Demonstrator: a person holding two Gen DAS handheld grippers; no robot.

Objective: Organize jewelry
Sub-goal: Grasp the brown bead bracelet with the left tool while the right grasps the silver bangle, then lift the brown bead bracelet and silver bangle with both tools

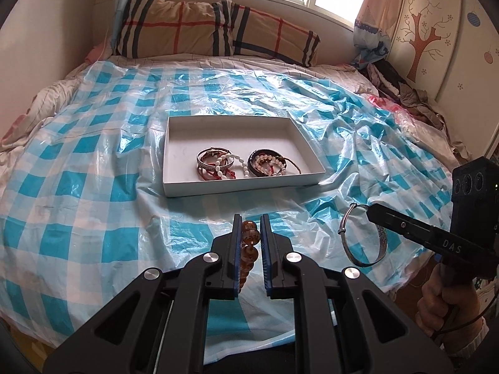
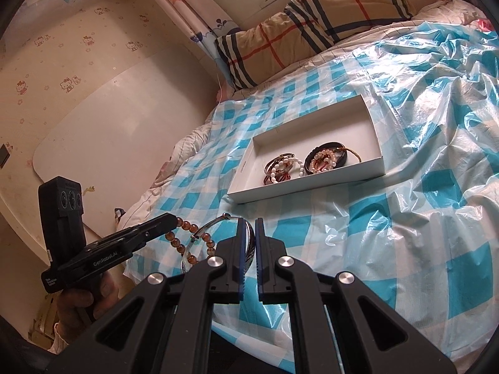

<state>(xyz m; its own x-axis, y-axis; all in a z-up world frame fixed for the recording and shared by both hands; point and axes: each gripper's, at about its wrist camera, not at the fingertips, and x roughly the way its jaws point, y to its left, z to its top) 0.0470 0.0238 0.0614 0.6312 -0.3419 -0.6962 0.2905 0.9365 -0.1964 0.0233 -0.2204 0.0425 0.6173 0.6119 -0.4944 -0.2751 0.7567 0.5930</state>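
Note:
A white box [image 1: 174,155] [image 2: 371,118] lies on the bed and holds several bracelets [image 1: 218,163] [image 2: 324,157], some beaded, one black. My left gripper [image 1: 251,219] is shut on an amber bead bracelet [image 1: 249,233] and holds it above the sheet, in front of the box. The bracelet also shows in the right wrist view [image 2: 187,237], hanging from the left gripper [image 2: 173,218]. My right gripper [image 2: 248,221] is shut on a silver bangle [image 2: 202,233], held in the air right of the left one. In the left wrist view the bangle [image 1: 352,243] hangs from the right gripper [image 1: 371,210].
A blue-and-white checked plastic sheet [image 1: 93,187] covers the bed. Plaid pillows [image 1: 218,28] lie at the head under the window. A pile of clothes [image 1: 405,93] sits at the right by a decorated wardrobe [image 1: 443,31]. A white board [image 2: 109,109] leans on the left wall.

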